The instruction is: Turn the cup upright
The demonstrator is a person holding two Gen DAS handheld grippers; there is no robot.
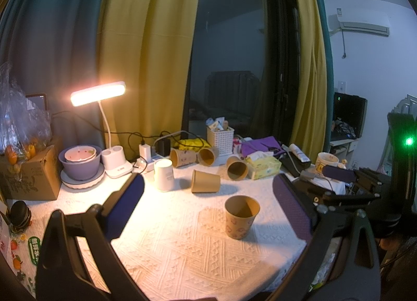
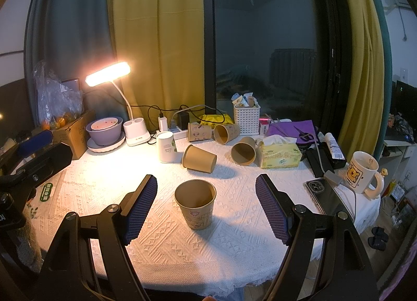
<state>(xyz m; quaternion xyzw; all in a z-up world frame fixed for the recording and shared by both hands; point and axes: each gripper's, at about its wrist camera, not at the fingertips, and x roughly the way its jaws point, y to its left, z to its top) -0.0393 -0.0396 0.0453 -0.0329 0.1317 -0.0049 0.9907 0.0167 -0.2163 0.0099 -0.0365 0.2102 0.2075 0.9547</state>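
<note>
Upright paper cup [image 2: 195, 204]: standing free on the desk [image 2: 234, 254].
Right hand-held gripper [image 2: 206, 207]: hovering released around it.
Left hand-held gripper [image 1: 208, 207]: gaping, empty.
Risk: withdrawing fingers clipping and toppling the light cup.

Room, night. Ahead of both sets of jaws: dark glazed window [image 2: 263, 53] in a black frame, faint reflections in the glass. Yellow curtain [image 2: 159, 40] beside it to the left, teal curtain [image 2: 70, 40] further left; a second yellow curtain [image 2: 362, 66] to the right. White wall [image 1: 370, 61] far right, carrying an air conditioner [image 1: 362, 25] high up. Table under white textured cloth [image 2: 161, 238] below the jaws. Lit desk lamp [image 2: 108, 74], white base, ahead-left, casting warm light. Dark monitor [image 1: 349, 113] on a side desk, right.
</note>
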